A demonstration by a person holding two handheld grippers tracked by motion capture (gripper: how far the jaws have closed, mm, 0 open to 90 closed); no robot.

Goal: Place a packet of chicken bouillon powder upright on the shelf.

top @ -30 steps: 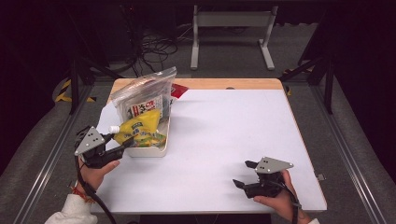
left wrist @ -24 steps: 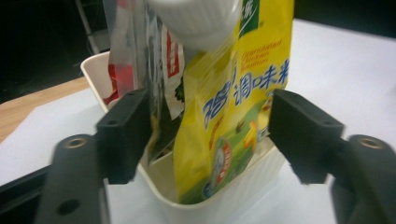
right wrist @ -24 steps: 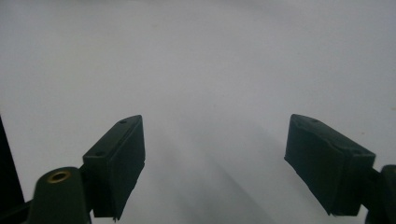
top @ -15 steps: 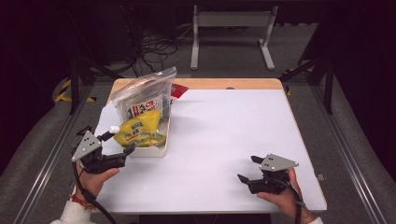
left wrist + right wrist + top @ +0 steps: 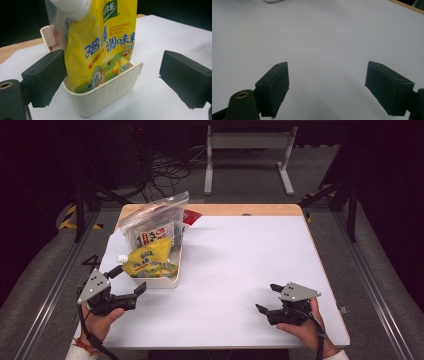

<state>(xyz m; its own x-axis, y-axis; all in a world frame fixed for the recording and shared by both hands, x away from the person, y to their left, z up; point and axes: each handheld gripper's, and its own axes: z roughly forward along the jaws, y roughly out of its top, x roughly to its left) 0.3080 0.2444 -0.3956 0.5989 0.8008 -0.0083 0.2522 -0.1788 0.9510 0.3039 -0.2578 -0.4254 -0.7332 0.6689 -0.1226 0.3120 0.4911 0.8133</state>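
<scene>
We see the cream bin (image 5: 105,100) holding a yellow pouch (image 5: 105,47) reading "Granulated Chicken Bouillon" and a clear zip bag (image 5: 152,217); left gripper (image 5: 127,285) beside bin, released; right gripper (image 5: 266,299) released, well apart.

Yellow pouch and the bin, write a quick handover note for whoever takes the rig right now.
Left claw: open, holding nothing, just short of the cream bin at its near corner.
Right claw: open, holding nothing, low over bare white table at the near right.
Yellow pouch: stands in the bin, white cap toward the left, leaning on the clear bag behind it.
Done: pouch and bag sit in the bin.
Left: cannot tell from the scene; both claws are free for a further step.
</scene>
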